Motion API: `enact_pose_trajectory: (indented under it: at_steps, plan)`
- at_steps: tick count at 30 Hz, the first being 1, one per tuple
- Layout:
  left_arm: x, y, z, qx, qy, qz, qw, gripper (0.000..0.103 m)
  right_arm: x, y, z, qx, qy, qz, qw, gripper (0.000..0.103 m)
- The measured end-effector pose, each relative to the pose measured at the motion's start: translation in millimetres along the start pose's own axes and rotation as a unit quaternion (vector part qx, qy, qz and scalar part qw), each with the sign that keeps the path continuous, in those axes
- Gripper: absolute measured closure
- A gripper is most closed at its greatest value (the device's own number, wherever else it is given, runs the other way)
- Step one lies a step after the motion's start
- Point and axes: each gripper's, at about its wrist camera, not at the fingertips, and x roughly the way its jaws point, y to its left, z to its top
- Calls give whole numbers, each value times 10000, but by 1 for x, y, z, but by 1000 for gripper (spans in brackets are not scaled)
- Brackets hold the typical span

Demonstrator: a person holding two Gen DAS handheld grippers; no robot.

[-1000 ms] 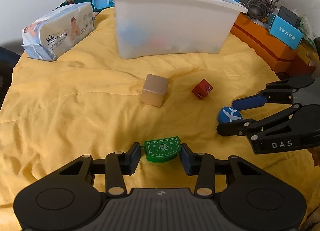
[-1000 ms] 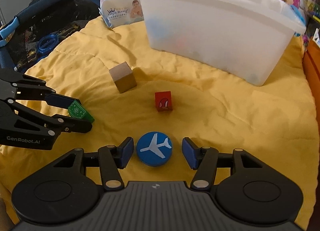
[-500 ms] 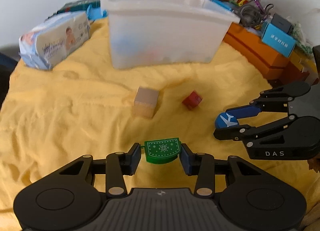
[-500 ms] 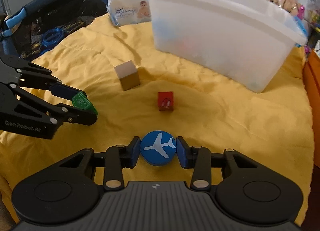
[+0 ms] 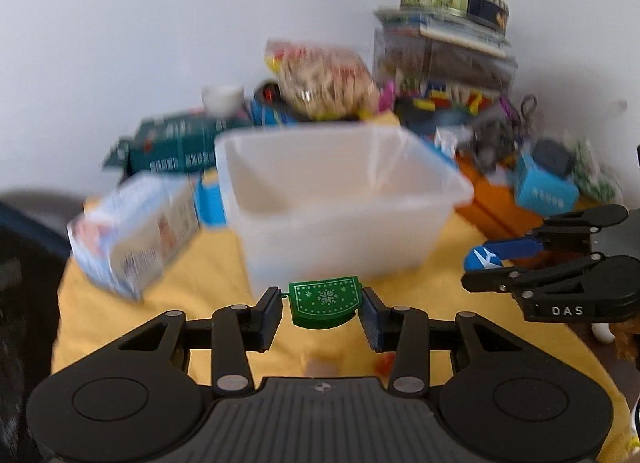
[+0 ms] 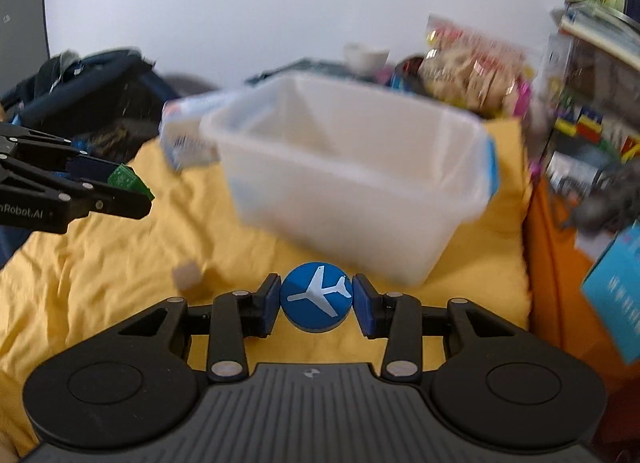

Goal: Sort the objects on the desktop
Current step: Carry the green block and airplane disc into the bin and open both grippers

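Left gripper [image 5: 322,303] clamped on green block [image 5: 324,302]; right gripper [image 6: 316,297] pinching blue airplane disc [image 6: 316,295]. Both short of white bin [image 6: 352,179]. Early release risked dropping onto yellow blanket [image 6: 100,263].

Bright, even light; background motion-blurred, perhaps defocused too; fisheye-bent edges.

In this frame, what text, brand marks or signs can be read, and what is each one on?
"DAS": on the right gripper body.
"nRobot.AI", cut off by the frame edge: on the left gripper body.
White airplane sign: on the blue disc.
White snowflake sign: on the green piece.
Print on the wipes pack, teal box and blue box: too blurred to read.
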Motion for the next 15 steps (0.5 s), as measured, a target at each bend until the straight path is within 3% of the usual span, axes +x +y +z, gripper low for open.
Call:
enact_pose_trajectory:
  at_steps: [9, 15]
  plan:
    - [15, 8, 75, 188, -746, 112, 9970, 57, 10, -24, 61, -80, -663, -208, 9975, 61]
    - [60, 0, 101, 459, -748, 84, 9961, 57, 36, -38, 81, 24, -780, -346, 9963, 60]
